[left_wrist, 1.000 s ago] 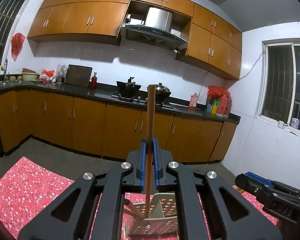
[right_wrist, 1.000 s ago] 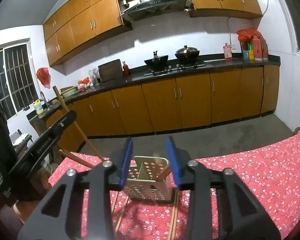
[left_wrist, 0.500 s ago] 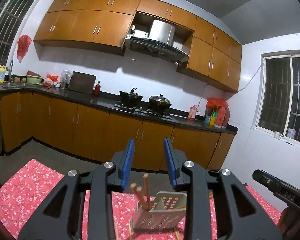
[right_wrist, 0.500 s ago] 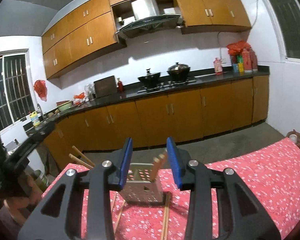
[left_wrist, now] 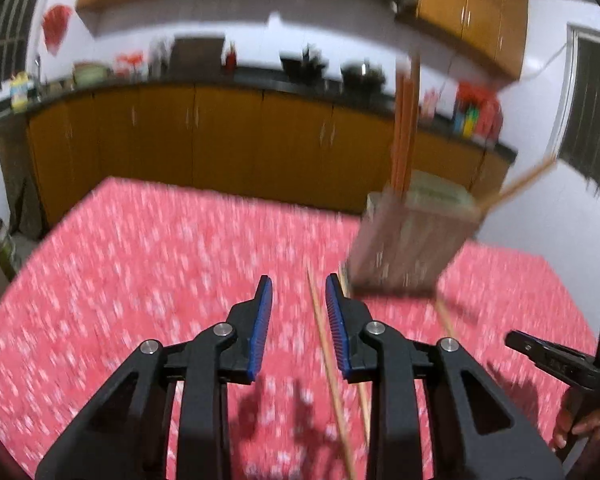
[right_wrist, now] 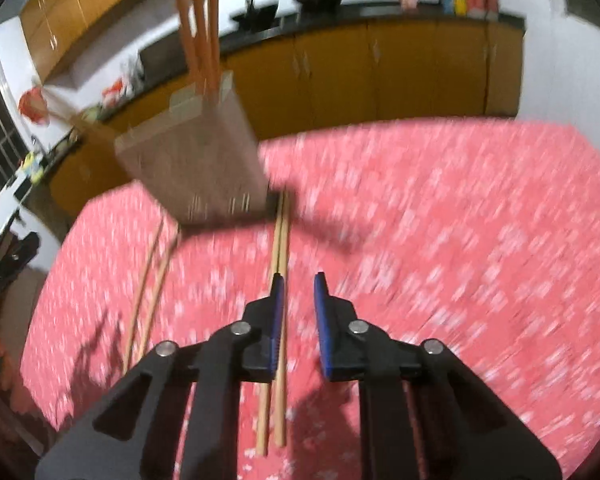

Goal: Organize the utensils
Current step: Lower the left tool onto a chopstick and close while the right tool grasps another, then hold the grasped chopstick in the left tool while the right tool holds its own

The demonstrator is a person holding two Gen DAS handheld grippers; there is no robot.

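A perforated utensil holder (left_wrist: 408, 240) stands on the red floral tablecloth (left_wrist: 140, 280) and holds several upright wooden chopsticks (left_wrist: 404, 128). It also shows in the right wrist view (right_wrist: 196, 164). My left gripper (left_wrist: 298, 320) is open and empty, low over the cloth, with a loose chopstick (left_wrist: 328, 360) lying between its fingers. My right gripper (right_wrist: 298, 312) is open and empty above a pair of chopsticks (right_wrist: 278, 264) lying on the cloth. Two more chopsticks (right_wrist: 148, 284) lie to the left. Both views are blurred.
Kitchen counters and orange cabinets (left_wrist: 220, 152) run behind the table. The other gripper (left_wrist: 556, 360) shows at the right edge of the left wrist view.
Both grippers have tilted down and dropped toward the tablecloth and its loose chopsticks. The left gripper, shut on a chopstick a second ago, released it into the holder and stays open.
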